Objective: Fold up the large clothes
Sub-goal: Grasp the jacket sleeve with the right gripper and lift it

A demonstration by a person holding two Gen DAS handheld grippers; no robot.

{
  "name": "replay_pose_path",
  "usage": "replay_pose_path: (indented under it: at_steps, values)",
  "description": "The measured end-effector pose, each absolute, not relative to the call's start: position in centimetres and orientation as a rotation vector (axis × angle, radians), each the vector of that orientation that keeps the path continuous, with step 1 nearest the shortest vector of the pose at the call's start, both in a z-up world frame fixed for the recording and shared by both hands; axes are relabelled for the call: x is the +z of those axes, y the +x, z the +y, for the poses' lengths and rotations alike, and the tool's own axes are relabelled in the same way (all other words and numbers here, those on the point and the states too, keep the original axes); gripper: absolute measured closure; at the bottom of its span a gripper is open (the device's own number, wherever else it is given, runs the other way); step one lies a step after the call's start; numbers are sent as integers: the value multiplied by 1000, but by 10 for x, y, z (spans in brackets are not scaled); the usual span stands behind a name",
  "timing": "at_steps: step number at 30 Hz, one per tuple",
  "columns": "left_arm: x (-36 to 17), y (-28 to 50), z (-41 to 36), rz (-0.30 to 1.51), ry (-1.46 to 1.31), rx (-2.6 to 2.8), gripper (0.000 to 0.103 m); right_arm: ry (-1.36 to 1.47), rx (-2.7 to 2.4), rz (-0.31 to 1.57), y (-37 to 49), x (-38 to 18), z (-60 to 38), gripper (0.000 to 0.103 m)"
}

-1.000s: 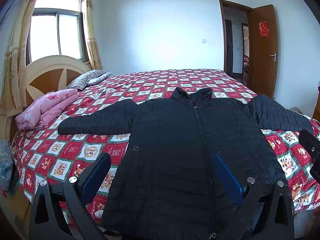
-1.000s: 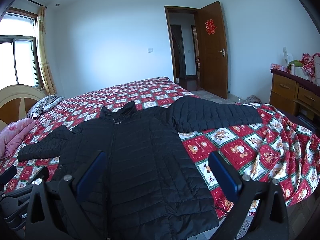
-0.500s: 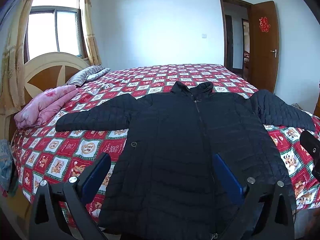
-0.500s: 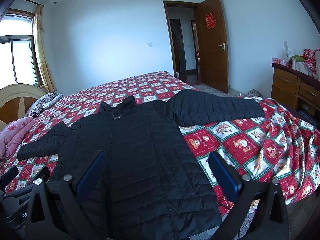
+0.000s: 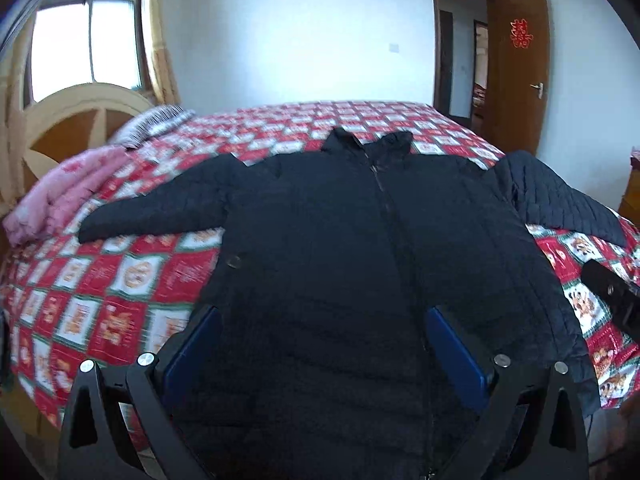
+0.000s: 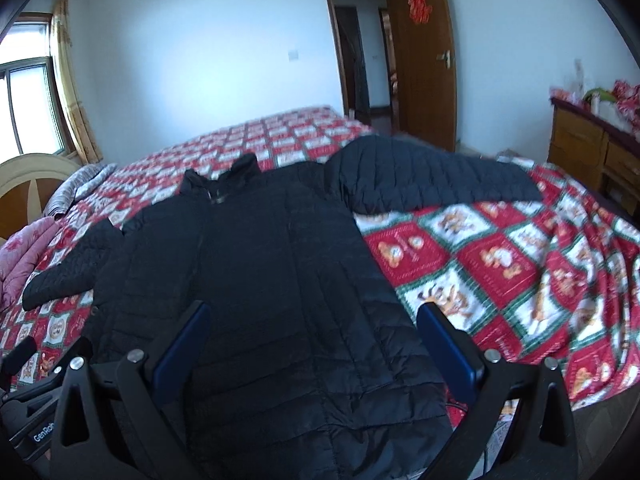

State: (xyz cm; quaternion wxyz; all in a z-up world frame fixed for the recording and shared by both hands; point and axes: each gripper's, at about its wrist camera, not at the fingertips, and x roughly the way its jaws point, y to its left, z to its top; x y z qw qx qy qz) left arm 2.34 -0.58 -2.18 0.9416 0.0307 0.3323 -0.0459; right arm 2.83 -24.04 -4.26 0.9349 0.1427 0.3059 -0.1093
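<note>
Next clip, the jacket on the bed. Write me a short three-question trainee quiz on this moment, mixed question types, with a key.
1. True or false: the black quilted jacket lies front up, zipped, both sleeves spread out.
2. Multiple choice: the pink folded blanket lies A) on the jacket, B) near the headboard, C) on the dresser.
3. Fill in: the left gripper and right gripper are both ____, holding nothing.

Key: 1 true; 2 B; 3 open.

A black quilted jacket [image 5: 340,248] lies flat, zipped, on the red checked bedspread [image 5: 132,272], collar toward twelve o'clock; the left gripper [image 5: 320,336] hangs spread wide above its hem; a pink quilt [image 5: 60,196] sits at nine o'clock.
</note>
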Motion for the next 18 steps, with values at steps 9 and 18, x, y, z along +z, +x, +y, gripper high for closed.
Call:
replay_pose_path:
  at_steps: [9, 18]
  values:
    - [-19, 93, 16, 715, 44, -20, 1, 607, -251, 618, 73, -24, -400, 31]
    - [-22, 153, 30, 708, -54, 24, 1, 960, -627, 501, 84, -64, -604, 31]
